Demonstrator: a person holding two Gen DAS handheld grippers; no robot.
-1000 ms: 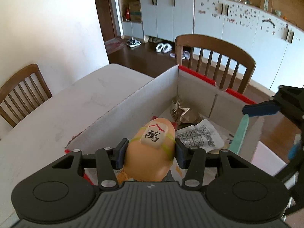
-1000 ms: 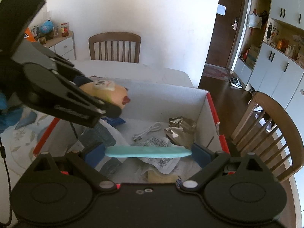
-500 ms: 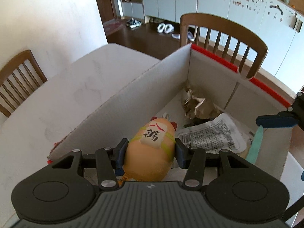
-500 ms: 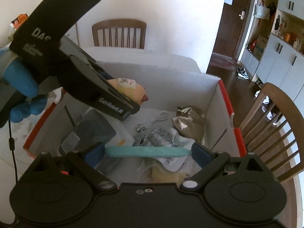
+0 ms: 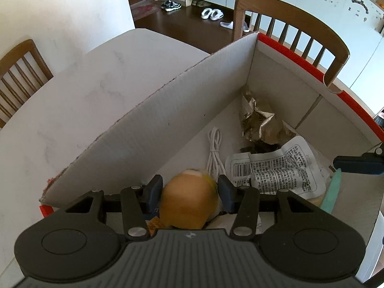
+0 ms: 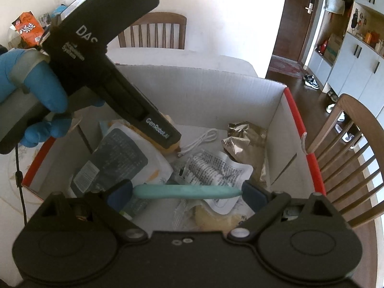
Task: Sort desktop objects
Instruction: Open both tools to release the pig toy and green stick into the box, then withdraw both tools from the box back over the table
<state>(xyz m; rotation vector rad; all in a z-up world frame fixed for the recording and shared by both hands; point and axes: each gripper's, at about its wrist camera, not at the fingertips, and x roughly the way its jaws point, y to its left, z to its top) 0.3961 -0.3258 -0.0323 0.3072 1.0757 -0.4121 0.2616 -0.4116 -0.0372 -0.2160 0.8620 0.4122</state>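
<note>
The left gripper (image 6: 176,147) at the upper left of the right wrist view has a black body with white letters "DAS" and "GenRobot.AI". The hand (image 6: 31,91) wears a blue glove. A thin black cable (image 6: 20,187) hangs at the left edge. The fingers (image 5: 226,192) carry dark blue pads and silver screws.

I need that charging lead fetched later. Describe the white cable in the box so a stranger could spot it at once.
Start at the cardboard box with the red rim on the table. On its floor, near the long wall, lies the white cable, folded into a thin loop. It is the only cord there; its neighbours are crumpled wrappers and printed packets.
</note>
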